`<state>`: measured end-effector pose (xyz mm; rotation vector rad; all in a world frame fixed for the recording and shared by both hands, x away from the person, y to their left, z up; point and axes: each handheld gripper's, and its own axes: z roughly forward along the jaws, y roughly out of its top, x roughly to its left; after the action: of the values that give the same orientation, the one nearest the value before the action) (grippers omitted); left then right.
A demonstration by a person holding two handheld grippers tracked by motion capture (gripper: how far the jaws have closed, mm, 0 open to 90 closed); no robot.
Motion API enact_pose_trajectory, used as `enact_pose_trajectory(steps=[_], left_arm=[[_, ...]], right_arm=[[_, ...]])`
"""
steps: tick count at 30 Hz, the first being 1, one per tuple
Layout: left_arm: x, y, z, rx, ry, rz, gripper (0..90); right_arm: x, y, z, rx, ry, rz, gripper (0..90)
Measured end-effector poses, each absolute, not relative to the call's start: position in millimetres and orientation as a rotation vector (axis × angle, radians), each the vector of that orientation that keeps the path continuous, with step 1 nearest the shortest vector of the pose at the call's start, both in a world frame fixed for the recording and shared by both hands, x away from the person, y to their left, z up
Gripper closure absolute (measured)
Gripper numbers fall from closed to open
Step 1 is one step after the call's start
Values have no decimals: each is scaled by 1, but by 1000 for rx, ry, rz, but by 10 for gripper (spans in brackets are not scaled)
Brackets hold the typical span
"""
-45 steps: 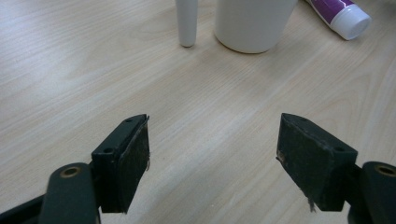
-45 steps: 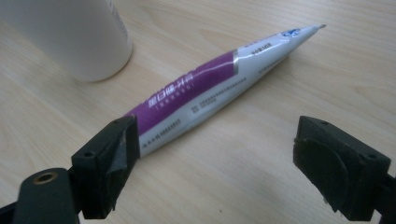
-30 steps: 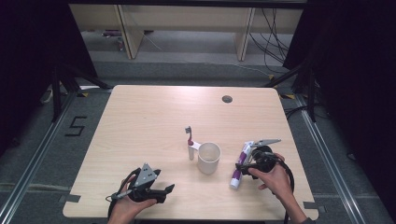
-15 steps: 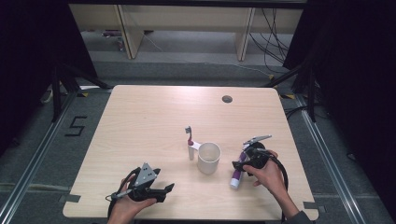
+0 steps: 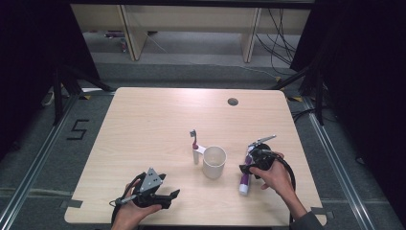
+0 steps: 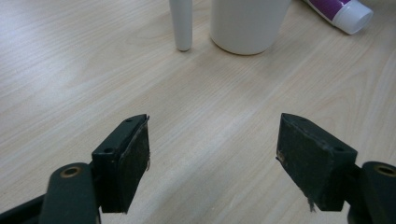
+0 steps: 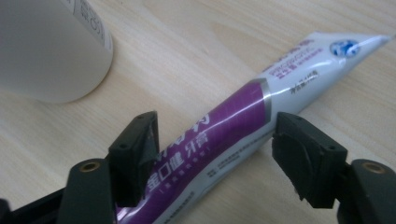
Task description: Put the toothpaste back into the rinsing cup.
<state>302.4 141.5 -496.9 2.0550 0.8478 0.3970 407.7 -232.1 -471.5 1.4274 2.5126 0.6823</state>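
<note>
A purple and white toothpaste tube [image 5: 244, 179] lies on the wooden table [image 5: 153, 120], right of a white cup [image 5: 214, 161]. A toothbrush [image 5: 194, 144] with a white handle stands propped against the cup's left side. My right gripper [image 5: 249, 166] is low over the tube's upper half. In the right gripper view the tube [image 7: 243, 123] lies slantwise between the jaws of my right gripper [image 7: 215, 149], which is open. My left gripper [image 5: 168, 197] rests near the front left edge. In its own view, my left gripper [image 6: 212, 156] is open over bare wood.
The cup [image 6: 245, 23], the toothbrush handle [image 6: 182, 23] and the tube's white cap [image 6: 349, 14] lie ahead of the left gripper. A round cable hole [image 5: 232, 101] sits at the table's far right. Dark floor and rails surround the table.
My right gripper has moved left and lowered onto the toothpaste tube, which now lies between its jaws. The left gripper has stayed in place.
</note>
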Motion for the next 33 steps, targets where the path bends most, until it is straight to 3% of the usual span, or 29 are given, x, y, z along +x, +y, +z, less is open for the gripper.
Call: enact_pose_trajectory(steps=[14,25,33], left_arm=[[302,139,-497,2069,833,387,255],[302,136,-499,2072,824,374,258],[303,136,-498,2082,814,378,259]], right_arm=[[419,-236,-464,1427,2646,529,575],[436,-243,-461,1385,2733,414,667],[444,-241,-458,1395,2761,325,674]])
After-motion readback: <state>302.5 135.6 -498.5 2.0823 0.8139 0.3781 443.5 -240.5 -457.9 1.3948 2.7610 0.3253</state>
